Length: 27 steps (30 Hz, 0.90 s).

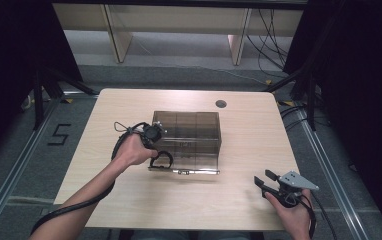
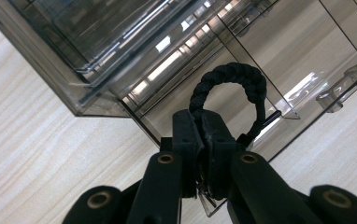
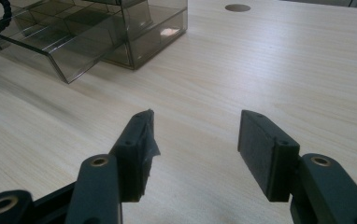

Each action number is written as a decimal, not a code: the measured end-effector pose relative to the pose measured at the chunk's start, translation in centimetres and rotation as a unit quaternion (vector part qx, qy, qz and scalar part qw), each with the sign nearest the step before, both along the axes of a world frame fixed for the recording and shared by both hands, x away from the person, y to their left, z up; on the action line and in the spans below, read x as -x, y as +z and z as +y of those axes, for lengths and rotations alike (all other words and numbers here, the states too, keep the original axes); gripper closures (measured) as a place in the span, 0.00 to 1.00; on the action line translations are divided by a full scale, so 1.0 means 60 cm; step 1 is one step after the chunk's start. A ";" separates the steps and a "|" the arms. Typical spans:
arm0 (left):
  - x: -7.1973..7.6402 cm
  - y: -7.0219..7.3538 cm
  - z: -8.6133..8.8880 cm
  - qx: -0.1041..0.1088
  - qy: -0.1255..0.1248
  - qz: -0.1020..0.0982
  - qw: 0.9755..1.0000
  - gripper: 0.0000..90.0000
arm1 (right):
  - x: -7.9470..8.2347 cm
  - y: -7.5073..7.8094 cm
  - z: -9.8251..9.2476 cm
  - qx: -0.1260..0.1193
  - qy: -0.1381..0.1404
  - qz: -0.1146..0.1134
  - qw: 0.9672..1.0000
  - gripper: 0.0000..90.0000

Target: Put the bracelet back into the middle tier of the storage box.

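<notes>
2 tools in play: right tool (image 3: 193,154) idles near the counter's (image 1: 239,200) front edge, jaws spread wide with nothing between them, while the left tool (image 2: 200,135) is clamped on a black braided bracelet (image 2: 228,88) just over the pulled-out drawer (image 1: 189,160) of the smoky clear organizer box (image 1: 189,132) at mid-counter. Looks like the placing step; next move likely calls for lowering the bracelet into the drawer, then releasing it clear of the drawer wall.

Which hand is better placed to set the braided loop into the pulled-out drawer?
Left: the left gripper is shut on the black braided loop right over the open drawer. The right gripper rests open, apart.
</notes>
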<state>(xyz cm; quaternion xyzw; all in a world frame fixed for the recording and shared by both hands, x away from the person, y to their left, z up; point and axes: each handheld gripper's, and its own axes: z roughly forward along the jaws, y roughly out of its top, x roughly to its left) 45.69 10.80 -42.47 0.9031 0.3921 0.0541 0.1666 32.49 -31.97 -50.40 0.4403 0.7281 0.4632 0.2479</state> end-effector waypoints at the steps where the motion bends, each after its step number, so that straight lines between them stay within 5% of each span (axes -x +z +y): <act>1: 0.000 -0.001 -0.001 0.000 -0.001 0.000 1.000 0.94 | 0.000 0.000 0.000 0.000 0.000 0.000 1.000 0.52; 27: -0.005 -0.023 -0.010 -0.013 -0.011 0.008 1.000 0.94 | -0.001 -0.001 0.001 0.005 0.002 -0.004 1.000 0.52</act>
